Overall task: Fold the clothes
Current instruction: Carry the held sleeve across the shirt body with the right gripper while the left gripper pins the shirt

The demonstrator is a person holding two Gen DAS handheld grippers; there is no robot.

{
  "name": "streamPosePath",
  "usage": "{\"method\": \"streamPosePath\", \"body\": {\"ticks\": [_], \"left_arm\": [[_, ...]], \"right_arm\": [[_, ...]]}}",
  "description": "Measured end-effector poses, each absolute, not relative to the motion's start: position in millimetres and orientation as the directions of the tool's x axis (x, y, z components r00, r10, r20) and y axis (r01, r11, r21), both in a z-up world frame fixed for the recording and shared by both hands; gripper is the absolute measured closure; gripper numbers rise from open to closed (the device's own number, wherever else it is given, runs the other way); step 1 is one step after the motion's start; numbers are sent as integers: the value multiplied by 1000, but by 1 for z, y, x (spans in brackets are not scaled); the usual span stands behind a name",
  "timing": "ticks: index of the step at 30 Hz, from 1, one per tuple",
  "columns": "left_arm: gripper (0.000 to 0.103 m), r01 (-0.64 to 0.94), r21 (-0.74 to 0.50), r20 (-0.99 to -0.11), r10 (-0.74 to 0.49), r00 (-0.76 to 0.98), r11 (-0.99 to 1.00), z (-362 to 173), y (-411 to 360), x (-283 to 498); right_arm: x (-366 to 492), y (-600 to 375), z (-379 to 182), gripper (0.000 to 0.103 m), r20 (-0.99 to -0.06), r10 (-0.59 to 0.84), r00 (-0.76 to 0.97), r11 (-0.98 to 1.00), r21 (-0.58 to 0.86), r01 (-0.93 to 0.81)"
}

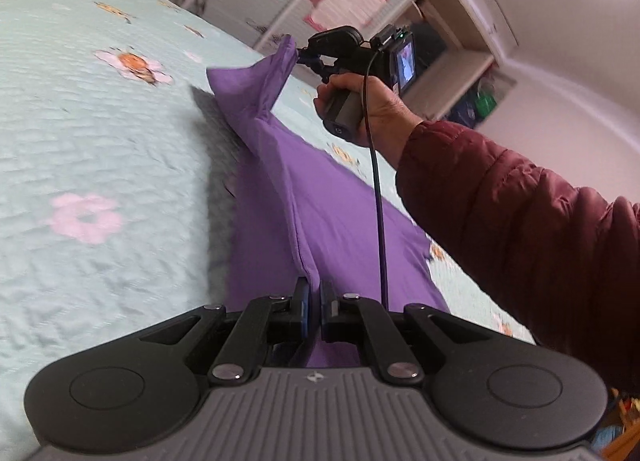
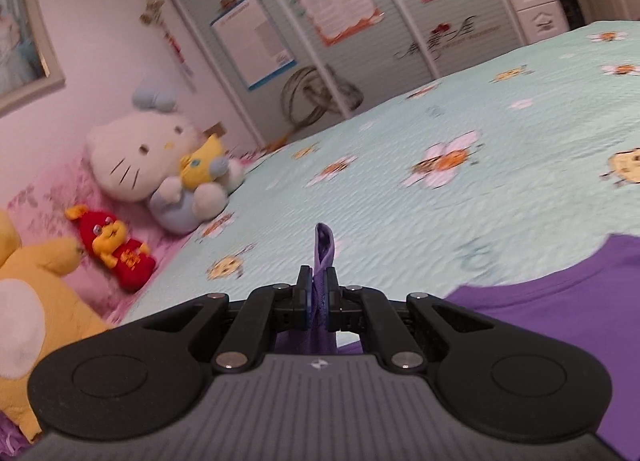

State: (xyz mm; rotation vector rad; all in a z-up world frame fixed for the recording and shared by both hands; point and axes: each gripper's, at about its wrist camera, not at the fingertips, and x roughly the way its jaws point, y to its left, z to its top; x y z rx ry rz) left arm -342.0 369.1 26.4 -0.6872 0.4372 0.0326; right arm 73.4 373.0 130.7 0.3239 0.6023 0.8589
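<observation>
Nearest the lens in the left wrist view, the left gripper (image 1: 315,293) is clamping its blue-padded jaws on a seam edge of the purple, thin-fabric garment (image 1: 332,221). From that pinch the cloth is running away toward 12 o'clock as a raised ridge, with the rest lying flat on the pale green quilted bedspread with flower print (image 1: 100,141).

At 1 o'clock in the same view, the right gripper (image 1: 298,55) is pinching the far corner of the garment and lifting it clear of the bedspread; a hand (image 1: 370,107) in a dark red padded sleeve (image 1: 520,213) is carrying it, with a black cable (image 1: 378,201) hanging down across the fabric.

The right wrist view confirms this: the right gripper (image 2: 319,293) is closed on a folded tab of the purple garment (image 2: 560,301), which is spreading out toward 3 o'clock.

Judgement on progress: the fold is only beginning. One long edge is being held at both ends and raised; no completed fold is showing, so carrying the edge over, laying it down and any later folds remain.

Clearances: the bedspread is lying open from 10 to 2 o'clock, giving ample room to carry the edge across. At 9 to 10 o'clock in the right wrist view, a white cat plush toy (image 2: 136,157), a small red and yellow plush toy (image 2: 116,249) and a large yellow plush toy (image 2: 36,293) are sitting along the pink wall, well apart from the garment. Beyond the bed's far edge, the grey sliding wardrobe doors with posters (image 2: 340,21) are standing.
</observation>
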Motion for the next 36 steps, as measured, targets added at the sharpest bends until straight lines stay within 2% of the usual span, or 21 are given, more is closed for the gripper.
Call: {"method": "streamPosePath", "body": {"ticks": [5, 10, 18, 22, 23, 25, 27, 30, 32, 34, 36], "left_arm": [[100, -188, -584, -470, -140, 871, 790, 17, 359, -318], [100, -200, -575, -500, -147, 853, 794, 11, 353, -304], [100, -201, -585, -523, -176, 834, 785, 6, 351, -292], [97, -174, -626, -500, -220, 837, 760, 4, 353, -294], [96, -163, -648, -484, -237, 842, 744, 4, 355, -296], [81, -149, -685, -458, -263, 849, 713, 2, 359, -298], [69, -138, -720, -432, -283, 856, 680, 0, 362, -301], [65, -100, -762, -381, -317, 868, 640, 1, 366, -306], [58, -65, -774, -343, -332, 879, 630, 5, 367, -309], [44, -31, -781, -308, -341, 888, 623, 9, 368, -312], [40, -4, -793, -277, -355, 893, 609, 11, 371, -313]], "right_arm": [[88, 333, 123, 100, -349, 756, 553, 652, 473, -593], [93, 301, 114, 101, -327, 713, 620, 695, 444, -566], [106, 265, 82, 103, -420, 569, 707, 819, 372, -437], [116, 258, 65, 103, -462, 595, 658, 800, 417, -431], [120, 256, 61, 100, -474, 610, 635, 788, 449, -421], [128, 253, 53, 90, -486, 638, 598, 762, 512, -397], [133, 255, 47, 70, -502, 643, 578, 756, 538, -374], [137, 263, 39, 66, -526, 641, 560, 762, 527, -377], [138, 266, 34, 65, -521, 655, 547, 749, 539, -385], [140, 271, 29, 65, -528, 666, 527, 742, 546, -390], [142, 277, 24, 64, -538, 671, 511, 739, 545, -396]]}}
